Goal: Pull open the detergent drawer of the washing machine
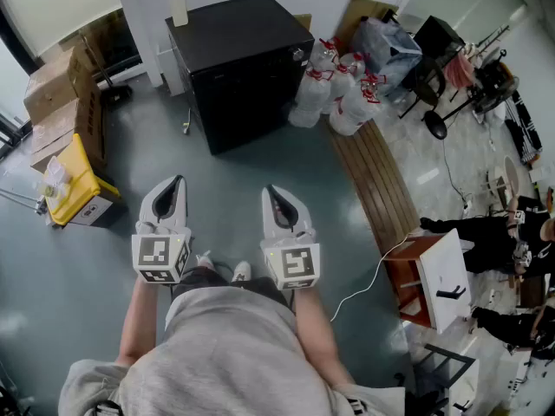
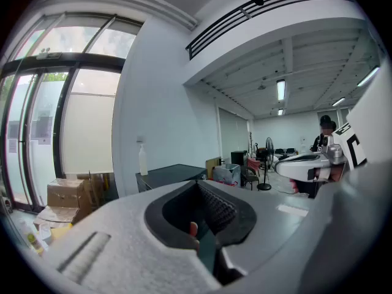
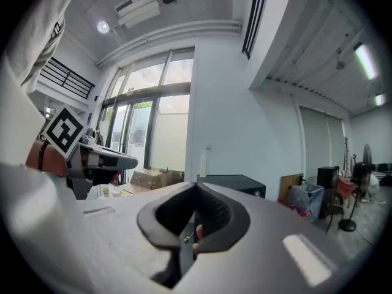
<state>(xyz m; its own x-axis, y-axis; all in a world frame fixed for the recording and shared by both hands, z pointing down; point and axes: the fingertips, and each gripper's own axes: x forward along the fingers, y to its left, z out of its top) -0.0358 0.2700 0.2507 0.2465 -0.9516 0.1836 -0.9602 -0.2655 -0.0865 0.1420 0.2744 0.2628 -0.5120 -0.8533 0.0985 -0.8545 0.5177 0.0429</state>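
A black box-shaped washing machine (image 1: 238, 59) stands on the floor by the far wall, with a white bottle (image 1: 178, 3) on its top. No detergent drawer shows on it from here. My left gripper (image 1: 176, 183) and right gripper (image 1: 272, 192) hang side by side in front of my body, well short of the machine, both pointing toward it. Each has its jaws shut together with nothing between them. The left gripper view has the machine (image 2: 168, 176) beyond the left gripper (image 2: 197, 185). In the right gripper view the machine (image 3: 236, 182) lies past the right gripper (image 3: 196, 185).
Cardboard boxes (image 1: 56, 102) and a yellow crate (image 1: 76, 180) sit at the left. Packs of water bottles (image 1: 338, 89) lie right of the machine. A slatted wooden board (image 1: 377, 180), a brown cabinet with a white door (image 1: 434, 280) and a white cable (image 1: 364, 284) are at the right.
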